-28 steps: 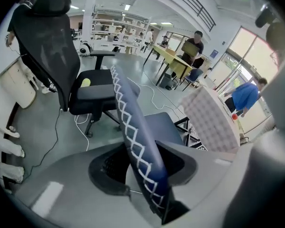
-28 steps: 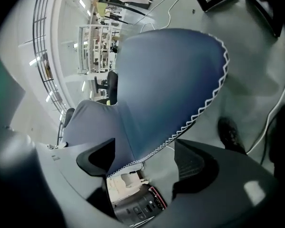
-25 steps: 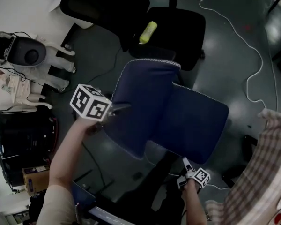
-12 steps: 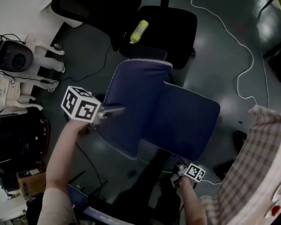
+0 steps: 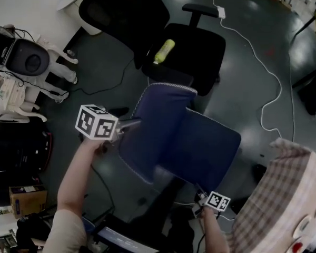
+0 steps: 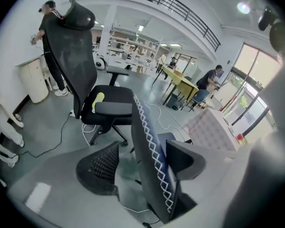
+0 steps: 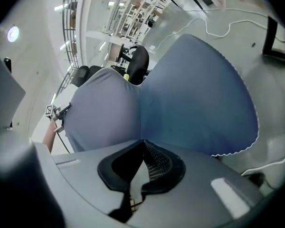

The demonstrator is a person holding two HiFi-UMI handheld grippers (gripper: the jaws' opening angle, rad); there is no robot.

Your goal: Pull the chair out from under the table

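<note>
Since a second ago the left claw (image 5: pixel 136 123) has opened, its jaws now apart astride the chair (image 5: pixel 184 141) back; the right claw (image 5: pixel 200 190) has snapped together.

Head view: dim, underexposed; pale glare patches on the floor (image 5: pixel 295 36). Left gripper view: bright, daylight from the windows (image 6: pixel 254 75) right of the jaws, ceiling lamp (image 6: pixel 243 6) flaring above-right. Right gripper view: even light, chair (image 7: pixel 194 89) sharp beyond the jaws. Both gripper views: fisheye bending, dark corners, jaw bodies blurred.
</note>
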